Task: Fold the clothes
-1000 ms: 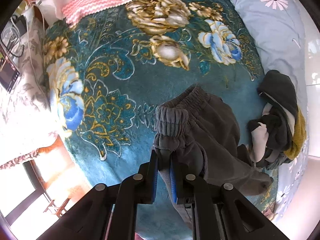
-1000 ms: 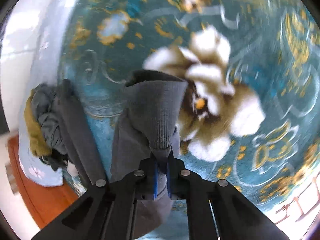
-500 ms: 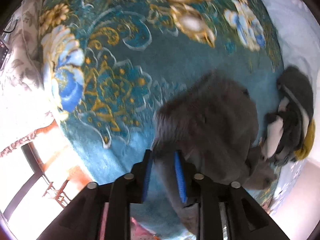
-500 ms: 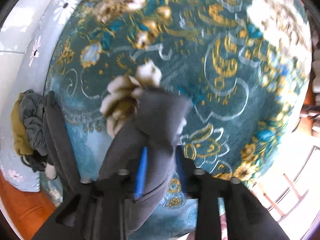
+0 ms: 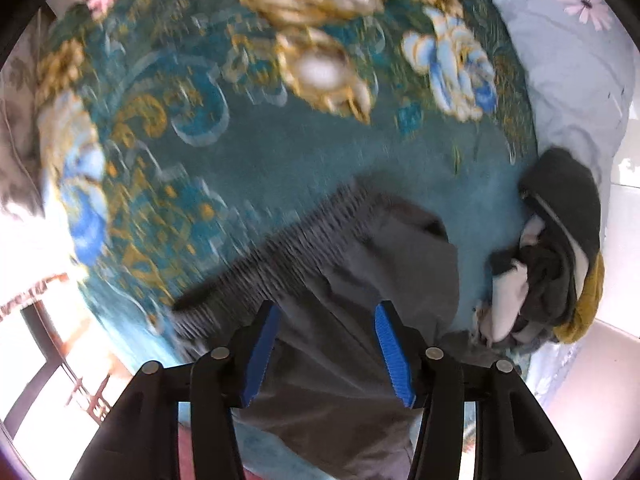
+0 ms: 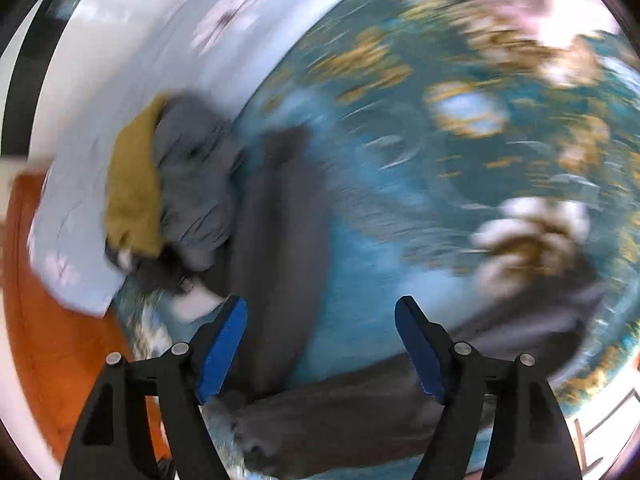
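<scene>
Item: grey sweatpants (image 5: 360, 280), laid on the bed's teal floral blanket (image 5: 280, 152). The ribbed waistband (image 5: 280, 256) runs across the blanket in the left wrist view; in the right wrist view one leg (image 6: 276, 240) stretches toward the bed's edge and the rest lies crosswise near the camera, so the garment sits bent, possibly mid-fold, though blur makes the exact layout hard to read.

Left claw (image 5: 326, 350): blue pads spread wide, holding nothing, poised over the cloth just below the waistband.

Right claw (image 6: 320, 348): likewise spread and empty, above the gap between the leg and the crosswise part.

Adjacent: a heap of other clothes (image 5: 556, 264), dark, white and mustard, beside the sweatpants against a pale flowered pillow (image 5: 560, 60), likely kept apart to leave working room.
</scene>
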{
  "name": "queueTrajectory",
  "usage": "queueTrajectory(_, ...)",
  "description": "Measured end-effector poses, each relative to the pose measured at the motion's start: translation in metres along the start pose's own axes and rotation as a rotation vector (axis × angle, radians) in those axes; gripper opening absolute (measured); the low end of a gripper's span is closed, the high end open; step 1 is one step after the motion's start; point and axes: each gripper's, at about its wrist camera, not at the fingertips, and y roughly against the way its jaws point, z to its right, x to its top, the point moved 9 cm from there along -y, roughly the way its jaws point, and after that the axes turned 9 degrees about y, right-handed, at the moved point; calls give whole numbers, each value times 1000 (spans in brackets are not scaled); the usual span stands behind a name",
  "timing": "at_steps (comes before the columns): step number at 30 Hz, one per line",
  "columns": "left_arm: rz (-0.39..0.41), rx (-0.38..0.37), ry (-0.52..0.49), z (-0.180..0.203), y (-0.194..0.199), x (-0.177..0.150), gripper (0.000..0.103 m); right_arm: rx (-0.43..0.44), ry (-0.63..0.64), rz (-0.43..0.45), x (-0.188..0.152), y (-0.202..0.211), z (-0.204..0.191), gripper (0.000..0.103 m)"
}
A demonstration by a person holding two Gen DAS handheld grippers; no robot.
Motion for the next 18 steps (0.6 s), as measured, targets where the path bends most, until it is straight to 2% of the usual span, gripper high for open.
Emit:
queueTrajectory(3,-21,22,-32,10,-7,-11,55,1,41,-66,18,-36,-29,78)
queueTrajectory(6,-37,46,-63,20,-13,-21,57,20,-21,-98,42,-69,-43,78)
queueTrajectory(9,1,68,-72,22,-7,-15,58,31,-82,-114,69,-101,-54,78)
queueTrajectory(13,4,92,-54,19,-10,-9,59,-39,-118,-121,99,-134,-55,78)
queueTrajectory(18,-24,137,-36,12,-21,-17,59,-134,-158,-184,116,-169,-44,77)
